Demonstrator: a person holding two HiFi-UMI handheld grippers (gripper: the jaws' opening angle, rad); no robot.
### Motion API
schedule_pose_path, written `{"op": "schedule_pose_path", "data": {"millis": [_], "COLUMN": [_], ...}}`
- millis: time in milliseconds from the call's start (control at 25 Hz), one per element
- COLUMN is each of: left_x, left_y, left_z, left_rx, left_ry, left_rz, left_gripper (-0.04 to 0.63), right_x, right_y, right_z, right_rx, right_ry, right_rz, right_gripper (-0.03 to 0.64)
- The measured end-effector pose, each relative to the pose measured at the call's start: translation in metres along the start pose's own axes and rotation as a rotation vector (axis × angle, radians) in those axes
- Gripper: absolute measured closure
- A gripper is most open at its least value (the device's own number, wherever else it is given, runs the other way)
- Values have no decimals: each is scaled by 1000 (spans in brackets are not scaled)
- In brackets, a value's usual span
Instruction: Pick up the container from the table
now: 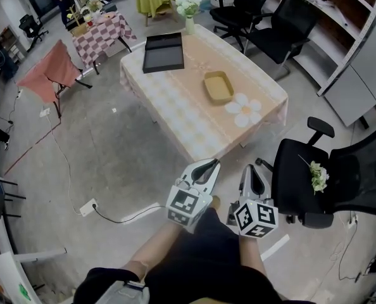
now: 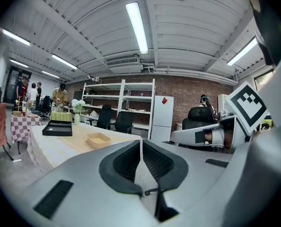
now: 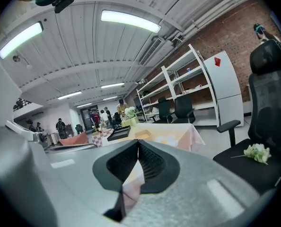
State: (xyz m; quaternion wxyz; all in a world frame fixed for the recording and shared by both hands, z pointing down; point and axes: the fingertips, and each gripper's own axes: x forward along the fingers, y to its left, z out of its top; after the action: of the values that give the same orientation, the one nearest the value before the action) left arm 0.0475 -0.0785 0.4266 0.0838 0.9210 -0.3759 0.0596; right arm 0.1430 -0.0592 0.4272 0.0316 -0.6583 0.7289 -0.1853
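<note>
The container (image 1: 218,86) is a shallow tan tray on the low table (image 1: 194,132), which is covered with a pale checked cloth. It also shows small and far off as the tan container (image 2: 98,139) in the left gripper view and the tan container (image 3: 143,134) in the right gripper view. My left gripper (image 1: 208,167) and right gripper (image 1: 253,173) are side by side just short of the table's near edge, well short of the container. The left gripper (image 2: 141,141) has its jaws touching, and the right gripper (image 3: 138,143) likewise. Nothing is between either pair.
A black tray (image 1: 163,51) and a vase of white flowers (image 1: 188,8) stand at the table's far end, and a white flower-shaped mat (image 1: 245,111) lies near the container. A black office chair (image 1: 327,182) with a flower sprig stands at my right. Cables cross the floor on the left.
</note>
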Motion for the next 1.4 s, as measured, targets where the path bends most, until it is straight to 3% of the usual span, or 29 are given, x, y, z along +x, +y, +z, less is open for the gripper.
{"op": "schedule_pose_path", "data": {"millis": [400, 920, 1400], "left_x": [56, 128, 153], "left_y": [25, 54, 42], "left_z": [11, 18, 12], "left_rx": [4, -6, -17], "left_ry": [-7, -26, -2], "left_rz": [22, 69, 13], "left_gripper": [569, 569, 569], "right_x": [51, 127, 125], "right_y": [-33, -65, -89], "right_z": [21, 38, 33], "right_rx": [-7, -23, 17], "right_ry": [-4, 14, 28], "right_rz": [8, 80, 29], "right_gripper": [612, 612, 612]}}
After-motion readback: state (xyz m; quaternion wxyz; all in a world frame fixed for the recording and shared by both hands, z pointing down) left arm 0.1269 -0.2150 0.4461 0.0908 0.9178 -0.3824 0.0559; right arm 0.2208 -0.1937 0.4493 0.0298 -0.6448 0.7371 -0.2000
